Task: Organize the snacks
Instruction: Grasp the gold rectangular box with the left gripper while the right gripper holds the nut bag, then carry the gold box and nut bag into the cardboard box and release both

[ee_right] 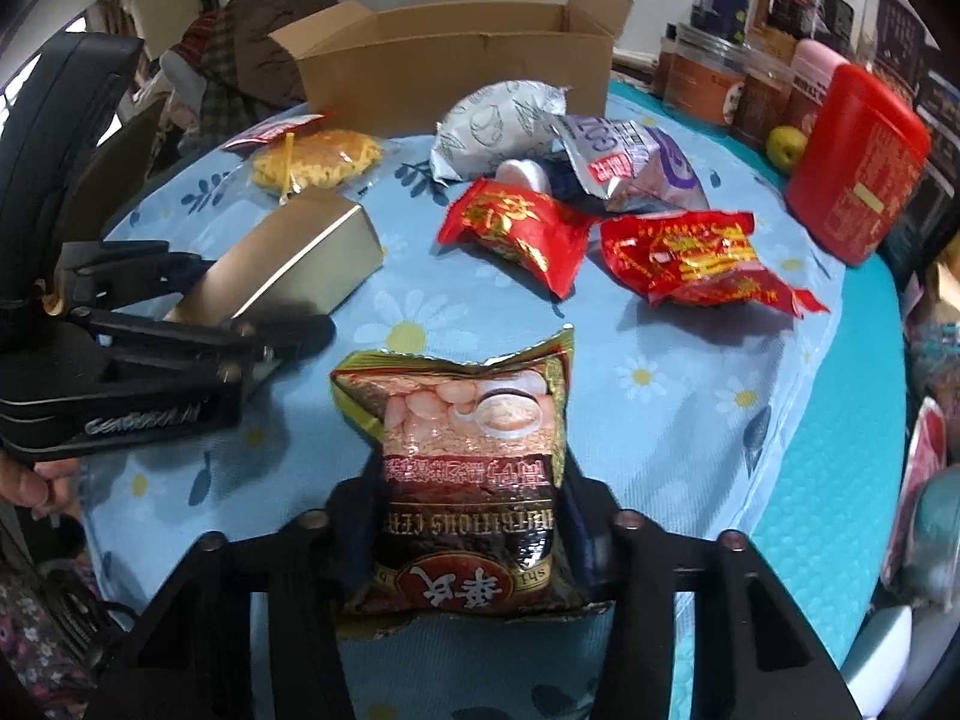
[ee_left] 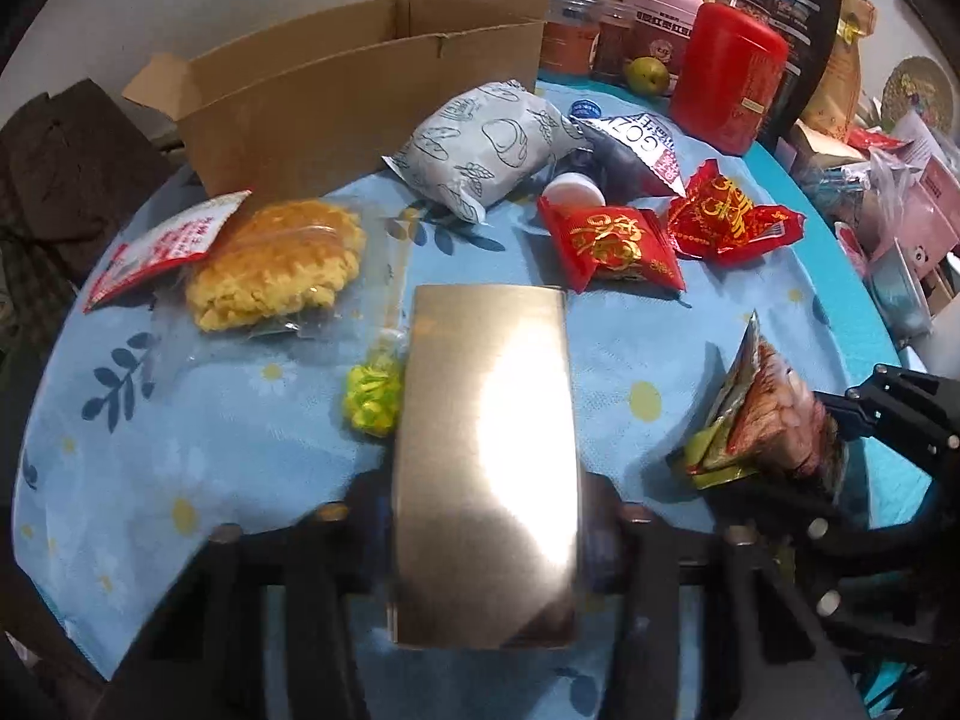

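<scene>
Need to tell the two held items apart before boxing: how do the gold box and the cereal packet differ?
The gold box is rigid, plain and shiny; the cereal packet is soft, crinkled and printed. The gold box sits in the left tool, the cereal packet in the right tool. Both are gripped, pointing toward the cardboard box.

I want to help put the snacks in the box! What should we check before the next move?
1. Left gripper fingers squeeze the shiny gold rectangular box: ok.
2. Right gripper fingers squeeze the dark crinkly cereal packet: ok.
3. Brown cardboard box flaps open: ok.
4. Room inside the box: cannot tell.
5. Path to the box blocked by the white puffy bread bag: not ok, lift over it.
6. Two red foil packets waiting on the blue flowered tablecloth: ok.
</scene>
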